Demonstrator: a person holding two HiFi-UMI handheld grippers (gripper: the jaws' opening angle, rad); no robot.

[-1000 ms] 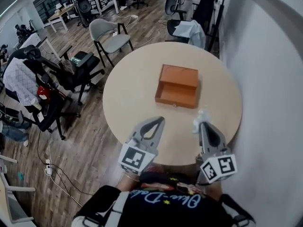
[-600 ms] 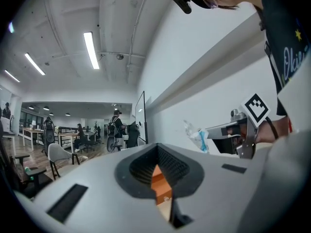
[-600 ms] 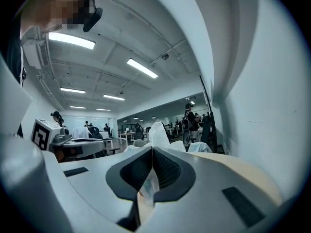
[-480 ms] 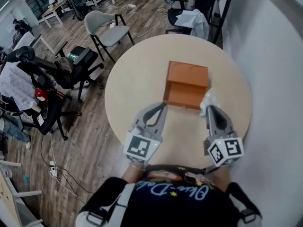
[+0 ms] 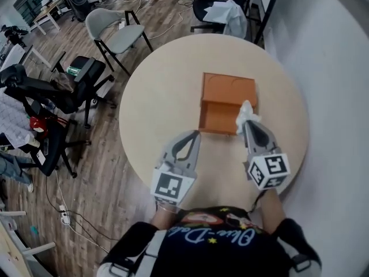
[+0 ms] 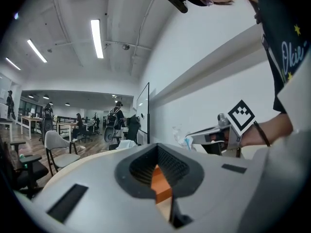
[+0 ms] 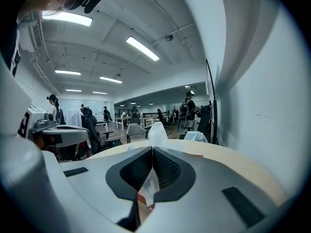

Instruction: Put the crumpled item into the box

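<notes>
Pale blue cursive lettering runs across the person's dark shirt (image 5: 213, 235), too bent to read in full. Each marker cube (image 5: 268, 171) carries a black-and-white square pattern and no words.

Half a second ago the right tongs (image 5: 248, 123) were just off the box's near right corner. Now they are farther in, and the crumpled white tissue (image 5: 247, 109) hangs over the near right edge of the box (image 5: 222, 111). A second ago that tissue was still over bare surface, well short of the box. The left tongs (image 5: 193, 134) have kept their place near the box's near left corner, not touching it.

The right tongs are clamped on the tissue. In the right gripper view their grey ribbed jaws (image 7: 152, 149) pinch it, and a thin, wrinkled tuft (image 7: 157, 132) pokes out beyond the tips. The left tongs (image 6: 156, 147) are closed on nothing, and only the orange of the box (image 6: 160, 183) shows through the gap behind their tips.

The box is open-topped, rectangular and flat orange. A step or partition crosses it, and the far part looks shallower. It sits about mid-way on the round, smooth, pale beige surface (image 5: 155, 97). A grey shell chair (image 5: 118, 36) with dark legs stands on the wood-plank floor (image 5: 104, 154) to the far left.
</notes>
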